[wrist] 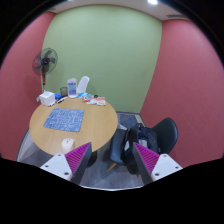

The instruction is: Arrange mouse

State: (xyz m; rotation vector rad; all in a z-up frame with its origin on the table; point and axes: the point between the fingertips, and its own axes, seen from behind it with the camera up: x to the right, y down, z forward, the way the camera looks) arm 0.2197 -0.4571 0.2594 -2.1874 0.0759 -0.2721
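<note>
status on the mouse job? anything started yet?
Nothing looks done. The tool is open and holds nothing, well back from the round table. A mat lies on the table, clutter at its far edge; I can't pick out a mouse. Left: approach, find, grasp and place it.

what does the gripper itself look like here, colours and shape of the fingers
Only the two fingers of the gripper show, at the bottom of the gripper view. Each finger has a pale grey or white outer body, angular in shape, tapering forward. The inner faces carry magenta pads with a fine grid texture. No cables, markings, hand or sleeve are visible.
</note>
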